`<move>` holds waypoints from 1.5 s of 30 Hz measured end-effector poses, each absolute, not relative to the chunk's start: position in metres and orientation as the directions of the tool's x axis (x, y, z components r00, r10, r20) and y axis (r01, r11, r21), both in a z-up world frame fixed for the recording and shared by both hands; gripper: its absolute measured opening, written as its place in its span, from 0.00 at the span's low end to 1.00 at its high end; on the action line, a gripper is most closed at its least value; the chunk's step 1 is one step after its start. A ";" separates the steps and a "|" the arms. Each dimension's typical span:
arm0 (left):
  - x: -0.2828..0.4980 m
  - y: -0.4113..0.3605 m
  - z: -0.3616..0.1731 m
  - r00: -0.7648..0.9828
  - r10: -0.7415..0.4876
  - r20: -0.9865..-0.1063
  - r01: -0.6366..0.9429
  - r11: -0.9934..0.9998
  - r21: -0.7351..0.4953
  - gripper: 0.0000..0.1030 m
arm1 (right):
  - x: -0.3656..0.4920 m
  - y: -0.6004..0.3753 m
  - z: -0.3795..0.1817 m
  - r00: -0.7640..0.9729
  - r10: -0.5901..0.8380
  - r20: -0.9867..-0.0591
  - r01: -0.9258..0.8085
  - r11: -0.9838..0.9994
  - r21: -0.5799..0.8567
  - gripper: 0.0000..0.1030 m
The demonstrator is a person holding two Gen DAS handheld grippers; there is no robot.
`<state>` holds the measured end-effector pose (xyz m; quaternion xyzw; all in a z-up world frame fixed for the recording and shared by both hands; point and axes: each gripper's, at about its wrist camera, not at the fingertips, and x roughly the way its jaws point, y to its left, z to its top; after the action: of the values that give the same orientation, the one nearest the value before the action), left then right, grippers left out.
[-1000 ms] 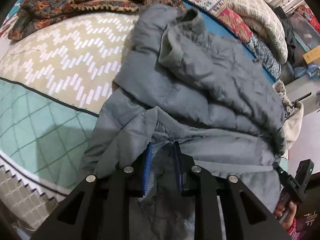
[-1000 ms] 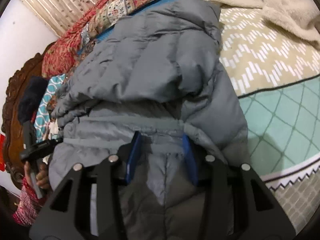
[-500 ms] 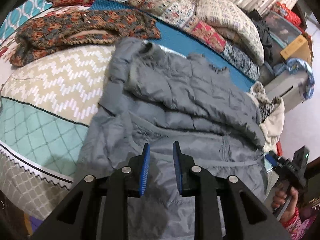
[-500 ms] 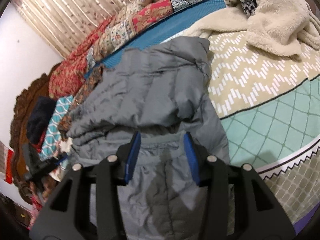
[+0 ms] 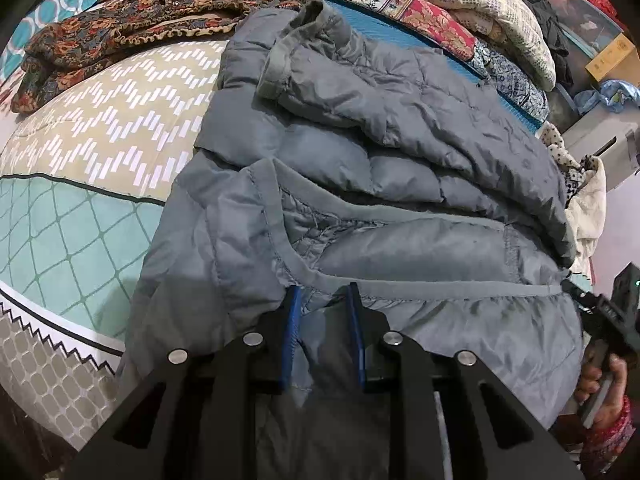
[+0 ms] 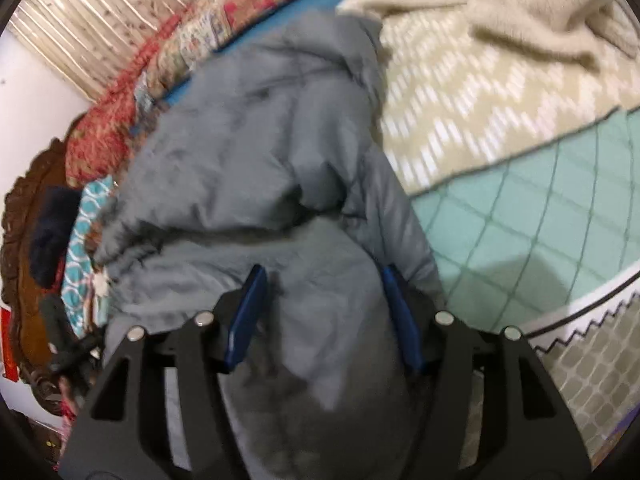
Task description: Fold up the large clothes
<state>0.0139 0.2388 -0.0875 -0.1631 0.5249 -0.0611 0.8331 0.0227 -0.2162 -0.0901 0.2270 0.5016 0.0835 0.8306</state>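
A large grey quilted jacket (image 5: 400, 128) lies on the bed, its sleeves folded across the body. In the left wrist view my left gripper (image 5: 322, 300) has its blue fingers partly closed around the jacket's hem band near the front edge, with fabric between them. In the right wrist view, which is blurred, the same jacket (image 6: 256, 168) fills the middle. My right gripper (image 6: 322, 280) has its jaws wide apart with a bulge of grey fabric between them, not pinched. The right gripper also shows in the left wrist view (image 5: 608, 320) at the far right.
The bedspread (image 5: 100, 120) is beige zigzag and teal diamond pattern. A floral blanket (image 5: 120, 20) and patterned quilts (image 5: 460, 20) lie along the far side. A cream fleece blanket (image 6: 540, 12) lies at the right. A carved wooden headboard (image 6: 28, 240) stands at the left.
Both grippers pulled back from the jacket and then came forward and down onto its near hem. The right jaws have opened wider.
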 end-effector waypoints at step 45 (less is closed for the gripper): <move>0.001 0.220 -0.034 0.496 -0.477 -0.726 0.056 0.851 -0.522 0.23 | 0.347 -0.055 -0.046 0.356 0.265 -0.896 -0.249 0.951 0.182 0.79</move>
<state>0.0005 0.2197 -0.0338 -0.2214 0.4762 -0.1593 0.8360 0.3474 -0.0554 -0.0457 0.0071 0.5456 0.1561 0.8233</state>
